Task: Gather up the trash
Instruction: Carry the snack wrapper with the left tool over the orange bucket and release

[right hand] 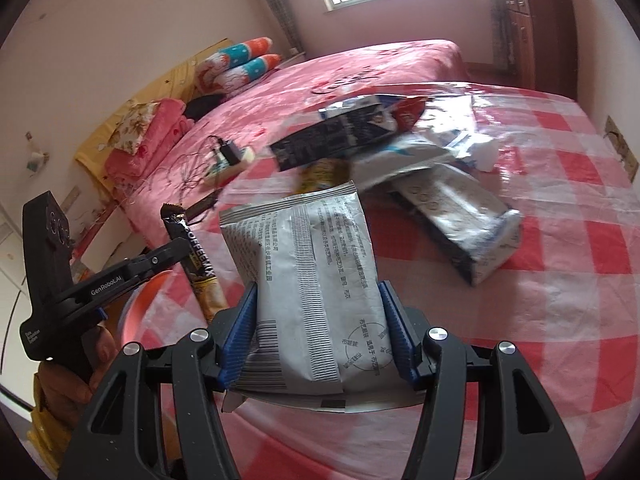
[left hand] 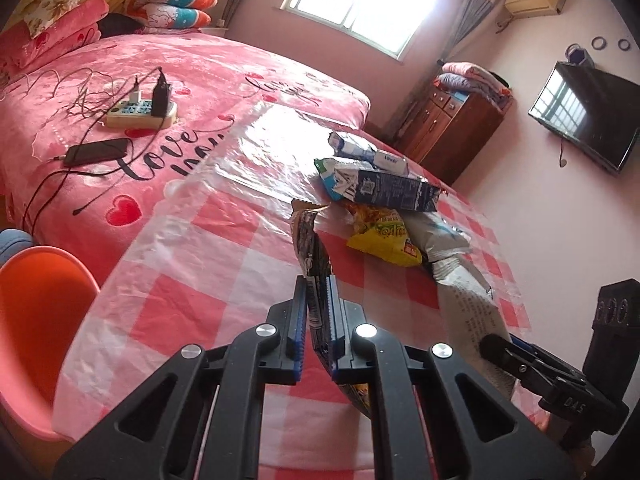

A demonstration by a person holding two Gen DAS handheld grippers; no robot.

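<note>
My left gripper (left hand: 317,286) is shut on a slim dark coffee-mix sachet (left hand: 310,240), held upright above the red-and-white checked table; the same sachet (right hand: 196,256) shows at the left of the right wrist view. My right gripper (right hand: 318,296) is shut on a white printed packet (right hand: 308,276), lifted off the table, and that packet (left hand: 468,300) appears at the right of the left wrist view. Farther back lies a pile of wrappers: a dark blue carton (left hand: 384,188), a yellow snack bag (left hand: 384,236) and a silver box (right hand: 460,216).
The checked plastic cloth (left hand: 192,280) covers the table beside a pink bed (left hand: 200,64) with a power strip (left hand: 140,114), cables and a phone (left hand: 98,152). An orange chair (left hand: 36,304) stands at the left. A wooden cabinet (left hand: 452,128) and a wall television (left hand: 584,116) are behind.
</note>
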